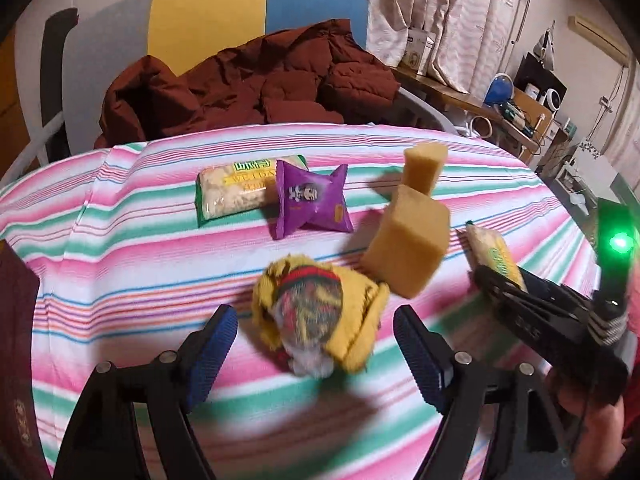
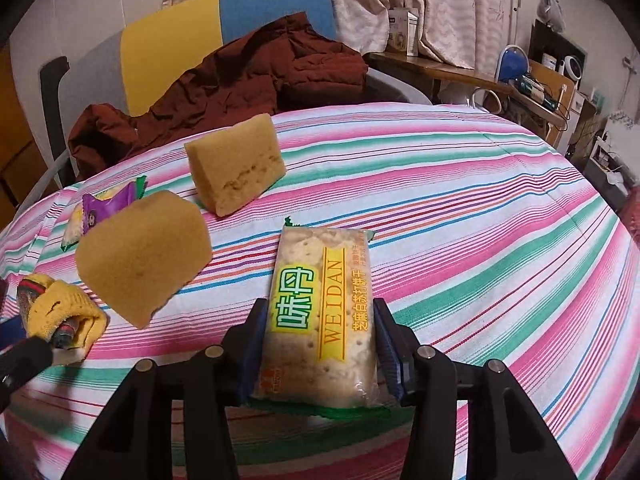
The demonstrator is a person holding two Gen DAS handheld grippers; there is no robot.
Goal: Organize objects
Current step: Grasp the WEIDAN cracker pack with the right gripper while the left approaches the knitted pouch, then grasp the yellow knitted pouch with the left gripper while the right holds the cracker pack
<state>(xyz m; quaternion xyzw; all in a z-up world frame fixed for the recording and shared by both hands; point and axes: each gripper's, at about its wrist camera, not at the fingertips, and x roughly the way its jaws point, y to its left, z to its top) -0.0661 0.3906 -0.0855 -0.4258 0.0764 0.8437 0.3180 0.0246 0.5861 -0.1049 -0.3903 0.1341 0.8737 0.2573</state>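
My right gripper (image 2: 318, 320) is shut on a Weidan cracker packet (image 2: 320, 312), held just over the striped bedcover (image 2: 480, 208); the same gripper (image 1: 492, 276) and packet (image 1: 496, 256) show at the right of the left wrist view. My left gripper (image 1: 316, 324) is open around a yellow rolled sock (image 1: 320, 312), fingers apart from it. Two yellow sponges (image 1: 408, 240) (image 1: 424, 168) stand behind the sock. A second cracker packet (image 1: 236, 192) and a purple snack packet (image 1: 312, 204) lie further back.
A dark red quilted jacket (image 1: 256, 84) is heaped at the far edge against a yellow and blue headboard (image 1: 248, 8). A cluttered wooden shelf (image 1: 500, 100) runs along the right wall. A dark red booklet (image 1: 16, 360) is at the left edge.
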